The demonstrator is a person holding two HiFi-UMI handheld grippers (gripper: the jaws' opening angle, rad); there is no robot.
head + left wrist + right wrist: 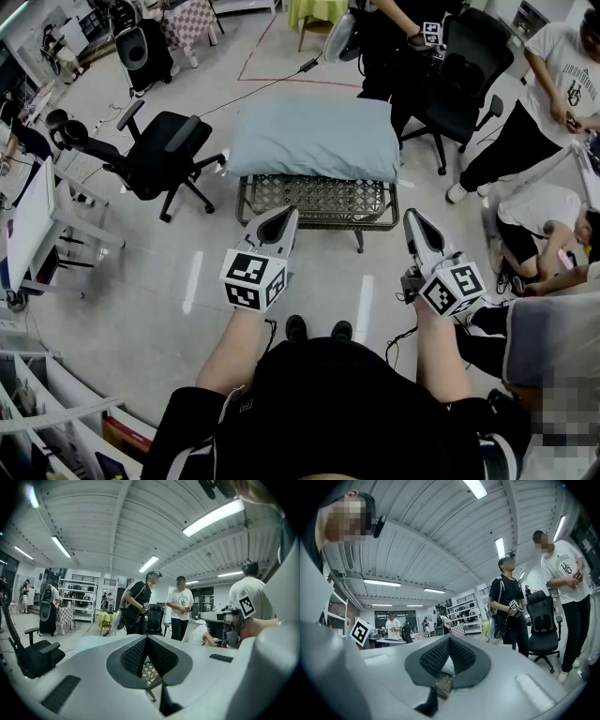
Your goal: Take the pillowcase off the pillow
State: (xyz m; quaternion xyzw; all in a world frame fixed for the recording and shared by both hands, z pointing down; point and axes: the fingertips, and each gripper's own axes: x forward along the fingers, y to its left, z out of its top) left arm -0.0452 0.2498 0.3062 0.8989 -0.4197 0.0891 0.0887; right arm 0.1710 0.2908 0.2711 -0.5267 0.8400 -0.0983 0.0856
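We see the main risk in the grip itself. Both the left gripper (286,218) and the right gripper (413,223) have their jaws pressed together with nothing between them, so they must spread before they reach the cloth. A push with shut tips would only shove the pillow (314,136) along the table (319,202). The pillow overhangs the table's edges, so a hard tug could drag it off onto the floor. A deep pinch could catch the filling along with the pillowcase, and the cover would then not slide off. We cannot tell which end of the pillowcase is open, and a pull from the wrong end would gain nothing. People (412,47) stand just behind the table at 12 to 2 o'clock, so a wide swing could reach them.

In the head view, the pillow lies at about 1 o'clock from the left jaws and 11 o'clock from the right jaws. It is well apart from both, beyond the table's near rim.
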